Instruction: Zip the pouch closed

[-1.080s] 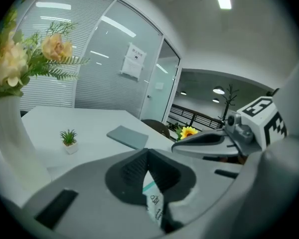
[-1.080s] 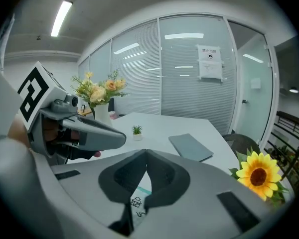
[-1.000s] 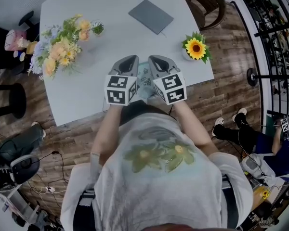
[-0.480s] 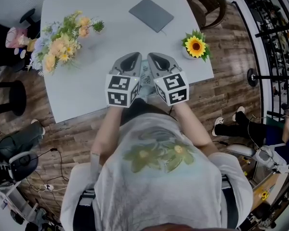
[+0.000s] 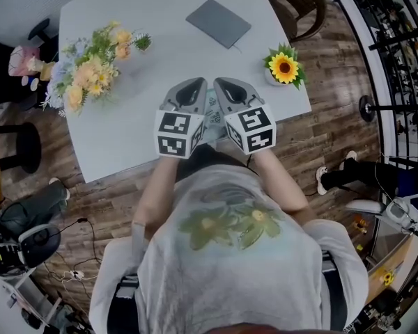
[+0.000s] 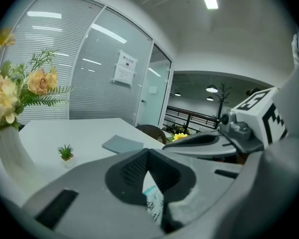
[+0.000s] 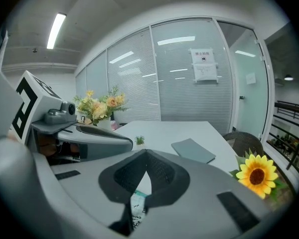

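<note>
Left hand-held gripper (image 5: 191, 88) and right hand-held gripper (image 5: 225, 87) pinch the pouch (image 5: 210, 115) at six o'clock over the counter (image 5: 122, 134); it seems light, floppy, best edge-held.

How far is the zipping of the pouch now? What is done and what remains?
Done: both grips are taken. In hand: the left tongs and right tongs are shut on the small pale teal printed pouch, side by side. Left: the zip is hidden, so I cannot confirm it closed.
</note>
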A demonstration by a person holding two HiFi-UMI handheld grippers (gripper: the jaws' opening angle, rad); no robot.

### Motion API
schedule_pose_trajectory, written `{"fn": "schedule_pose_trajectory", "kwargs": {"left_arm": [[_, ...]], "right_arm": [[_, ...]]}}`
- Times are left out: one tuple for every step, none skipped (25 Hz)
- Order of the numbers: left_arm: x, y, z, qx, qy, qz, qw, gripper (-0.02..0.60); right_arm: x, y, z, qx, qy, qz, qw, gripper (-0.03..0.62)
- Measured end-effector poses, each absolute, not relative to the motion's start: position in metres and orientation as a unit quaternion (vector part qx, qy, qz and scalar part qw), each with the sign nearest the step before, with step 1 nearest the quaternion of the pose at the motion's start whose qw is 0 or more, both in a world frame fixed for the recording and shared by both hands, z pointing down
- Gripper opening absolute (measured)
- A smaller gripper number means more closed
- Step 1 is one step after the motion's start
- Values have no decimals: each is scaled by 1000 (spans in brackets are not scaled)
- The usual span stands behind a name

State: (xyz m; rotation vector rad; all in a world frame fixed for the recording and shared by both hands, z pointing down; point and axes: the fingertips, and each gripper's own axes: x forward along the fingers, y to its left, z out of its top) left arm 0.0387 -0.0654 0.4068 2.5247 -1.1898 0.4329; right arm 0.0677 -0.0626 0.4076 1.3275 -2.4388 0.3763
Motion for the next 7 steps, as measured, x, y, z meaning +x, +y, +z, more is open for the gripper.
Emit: {"fn": "schedule_pose_trajectory", "kwargs": {"left_arm": [[38,-66,408,883,-415,153,159,5],[37,-67,409,883,-414,154,160,5],[36,-67,410,883,-413,154,161,5],[35,-67,410,883,-412,155,163,5],[33,-67,411,883,-411,155,164,5],[32,-68,410,884,-410,155,165,5],[31,-68,410,884,-409,155,165,5]], "right_arm": [[67,-64,408,468,-857,134,169,17],[67,-65,408,468,-857,135,169,17],[66,-66,409,468,-856,137,169,17],[65,-67,409,469,-856,138,170,17],[64,-68,409,469,-856,138,170,17],[63,-68,408,469,-856,139,170,17],[61,-69,408,469,-856,139,170,17]]}}
